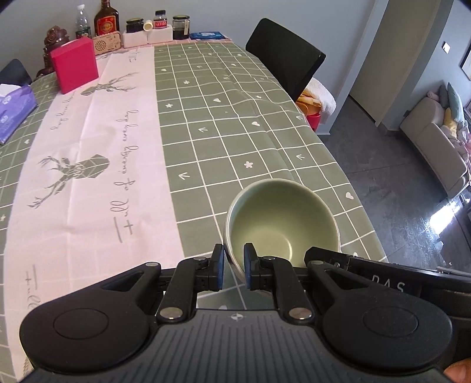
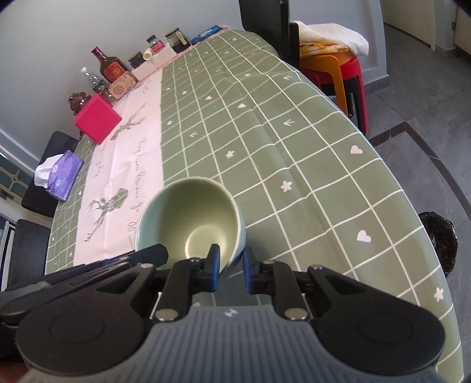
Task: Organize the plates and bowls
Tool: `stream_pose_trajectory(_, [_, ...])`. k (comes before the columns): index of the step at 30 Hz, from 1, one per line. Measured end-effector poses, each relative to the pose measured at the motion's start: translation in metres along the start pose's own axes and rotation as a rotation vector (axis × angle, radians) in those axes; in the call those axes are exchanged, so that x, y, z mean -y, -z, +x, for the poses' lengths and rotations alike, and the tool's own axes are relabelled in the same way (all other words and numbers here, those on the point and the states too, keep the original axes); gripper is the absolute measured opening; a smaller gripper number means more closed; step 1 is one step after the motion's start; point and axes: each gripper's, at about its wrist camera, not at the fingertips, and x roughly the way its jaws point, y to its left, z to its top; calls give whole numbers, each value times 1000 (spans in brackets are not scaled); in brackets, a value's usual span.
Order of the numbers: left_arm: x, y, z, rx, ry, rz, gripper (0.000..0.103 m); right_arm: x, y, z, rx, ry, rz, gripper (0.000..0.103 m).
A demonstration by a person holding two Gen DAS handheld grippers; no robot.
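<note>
A pale green bowl is held over the green checked tablecloth, close to the table's near right edge. My left gripper is shut on the bowl's near left rim, one pad inside and one outside the wall. In the right wrist view the same bowl tilts toward the camera. My right gripper is shut on its right rim, again with one pad inside and one outside. Each view shows the other gripper's black body beside the bowl. The bowl is empty.
A red box, a purple tissue pack and a row of bottles and jars stand at the table's far left end. A black chair and stacked plastic stools stand along the right edge.
</note>
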Motion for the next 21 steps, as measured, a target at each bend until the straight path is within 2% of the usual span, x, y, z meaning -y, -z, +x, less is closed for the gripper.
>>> stream_pose_trajectory(13, [-1,34,-112,68,-37,11,16,-55,37,-90,21,-27,-127,12])
stream_pose_trajectory(21, [-5,61,-159,60,-26,-9,16,-80,72,-130,-8,-9,-243,12])
